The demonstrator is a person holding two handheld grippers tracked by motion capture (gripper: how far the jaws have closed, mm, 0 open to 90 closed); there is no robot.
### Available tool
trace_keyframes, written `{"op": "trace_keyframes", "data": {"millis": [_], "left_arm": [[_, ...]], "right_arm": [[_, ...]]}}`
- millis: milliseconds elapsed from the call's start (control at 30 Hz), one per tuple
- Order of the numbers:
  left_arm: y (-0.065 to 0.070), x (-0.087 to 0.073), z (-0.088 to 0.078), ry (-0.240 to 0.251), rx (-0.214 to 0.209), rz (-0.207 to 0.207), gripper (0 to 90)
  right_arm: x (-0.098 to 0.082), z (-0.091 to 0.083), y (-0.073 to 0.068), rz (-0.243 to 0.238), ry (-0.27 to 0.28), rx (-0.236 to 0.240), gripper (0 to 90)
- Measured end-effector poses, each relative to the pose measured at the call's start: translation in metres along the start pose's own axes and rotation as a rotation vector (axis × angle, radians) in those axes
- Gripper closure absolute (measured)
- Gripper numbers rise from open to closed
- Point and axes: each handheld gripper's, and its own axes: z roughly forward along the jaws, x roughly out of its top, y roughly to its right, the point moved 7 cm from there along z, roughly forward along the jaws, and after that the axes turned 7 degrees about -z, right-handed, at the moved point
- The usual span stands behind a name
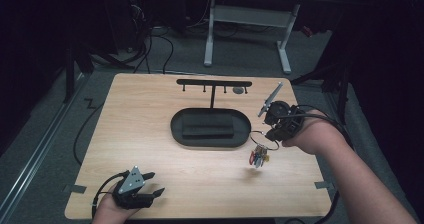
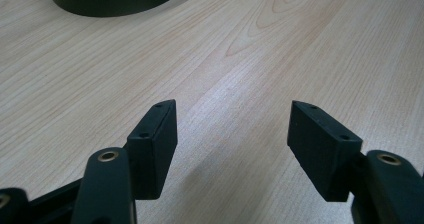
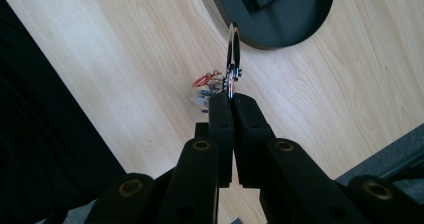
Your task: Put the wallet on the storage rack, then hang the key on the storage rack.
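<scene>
Black tray holds dark block — key ring pinched outside.

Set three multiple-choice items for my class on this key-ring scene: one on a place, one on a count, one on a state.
1. Where does the black stand rise from?
A. the far side of the black oval tray
B. the table's near edge
C. the floor

2. How many grippers show in the high view?
A. one
B. two
C. three

3. How is the right gripper?
A. wide open
B. shut on the key ring
C. lying on the table

Answers:
1 A, its post meets the tray's far side.
2 B, one in each hand.
3 B, its pads pinch the ring, trinkets dangling.
</scene>
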Motion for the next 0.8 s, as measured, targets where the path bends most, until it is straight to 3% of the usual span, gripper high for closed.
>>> {"op": "trace_keyframes", "data": {"millis": [367, 800], "left_arm": [[0.0, 0.0, 0.001, 0.0, -0.007, 0.0, 37.1], [-0.005, -0.004, -0.007, 0.008, 0.015, -0.018, 37.0]], "right_arm": [[0.021, -0.004, 0.01, 0.012, 0.012, -0.021, 88.0], [0.034, 0.011, 0.037, 0.048, 0.027, -0.039, 88.1]]}}
